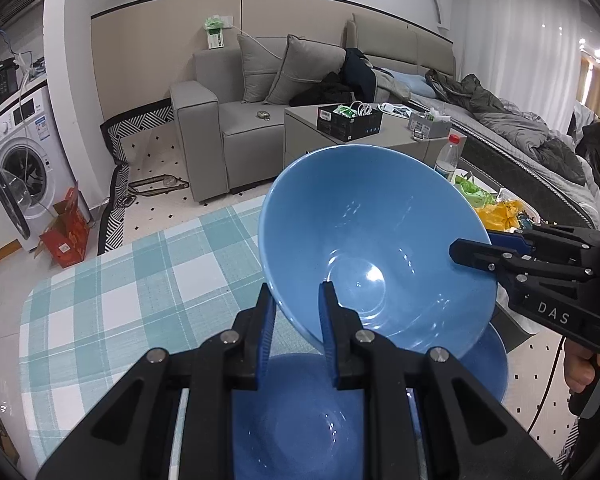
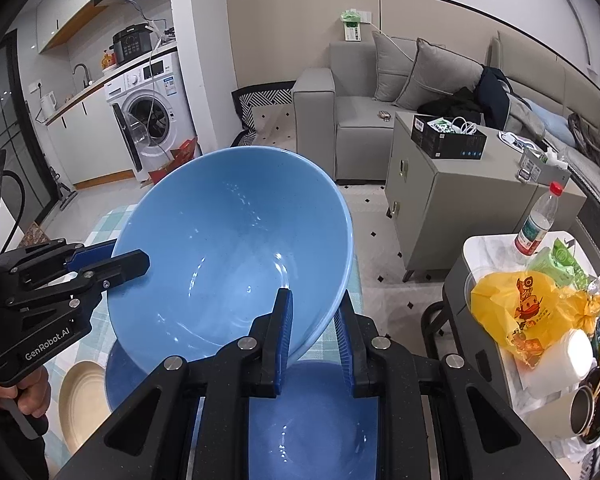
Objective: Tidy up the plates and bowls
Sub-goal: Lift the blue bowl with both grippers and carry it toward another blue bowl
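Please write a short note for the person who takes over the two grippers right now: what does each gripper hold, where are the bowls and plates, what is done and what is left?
Left gripper: shut on the near rim of the upper blue bowl.
Right gripper: shut on the opposite side of the same rim. Both carry it, tilted, in the air above the checked tablecloth.
Directly underneath: a second blue bowl on the table.
Beside it, in the right wrist view: a beige plate.
Done: upper bowl is gripped and off the table.
Left: set it down, probably nested into the lower bowl, release both grippers, then deal with the plate.
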A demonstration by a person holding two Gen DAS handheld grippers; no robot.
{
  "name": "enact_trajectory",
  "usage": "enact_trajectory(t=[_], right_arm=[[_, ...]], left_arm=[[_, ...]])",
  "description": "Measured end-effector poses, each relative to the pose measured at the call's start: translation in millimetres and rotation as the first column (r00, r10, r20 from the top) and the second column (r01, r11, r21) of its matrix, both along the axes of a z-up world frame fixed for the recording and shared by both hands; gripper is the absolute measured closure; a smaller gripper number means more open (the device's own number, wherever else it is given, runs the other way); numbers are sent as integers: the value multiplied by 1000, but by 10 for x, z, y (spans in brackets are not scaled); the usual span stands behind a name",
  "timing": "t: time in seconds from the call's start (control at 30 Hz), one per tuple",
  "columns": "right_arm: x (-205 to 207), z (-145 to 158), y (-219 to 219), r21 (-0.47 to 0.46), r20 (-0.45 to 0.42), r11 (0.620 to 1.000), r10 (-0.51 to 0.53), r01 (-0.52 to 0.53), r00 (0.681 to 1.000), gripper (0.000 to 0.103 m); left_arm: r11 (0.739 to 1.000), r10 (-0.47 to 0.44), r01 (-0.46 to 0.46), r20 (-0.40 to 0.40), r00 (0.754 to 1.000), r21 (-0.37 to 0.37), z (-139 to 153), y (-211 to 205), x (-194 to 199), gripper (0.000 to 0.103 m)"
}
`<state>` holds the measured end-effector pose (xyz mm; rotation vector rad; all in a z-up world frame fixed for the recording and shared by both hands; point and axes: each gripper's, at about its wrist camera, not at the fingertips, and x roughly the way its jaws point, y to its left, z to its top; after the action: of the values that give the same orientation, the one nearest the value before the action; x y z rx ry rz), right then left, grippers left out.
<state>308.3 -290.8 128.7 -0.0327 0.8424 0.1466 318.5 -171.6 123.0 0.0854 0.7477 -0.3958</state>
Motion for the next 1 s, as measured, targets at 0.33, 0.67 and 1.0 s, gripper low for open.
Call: enact_trajectory(t=[0.33, 0.67, 1.0], right_arm=[[-198, 185, 164, -6, 35, 1000, 30, -29, 999, 82], [-451, 333, 348, -18, 67, 999, 51, -50, 996, 82], [-648, 394, 532, -32, 82, 997, 75, -73, 994, 82]], left_arm=[[1000, 21, -21, 34, 999, 2, 151, 117, -235, 83], [999, 35, -34, 63, 997, -8, 230, 274, -471, 83], [999, 51, -50, 79, 996, -21, 257, 445, -686, 83]])
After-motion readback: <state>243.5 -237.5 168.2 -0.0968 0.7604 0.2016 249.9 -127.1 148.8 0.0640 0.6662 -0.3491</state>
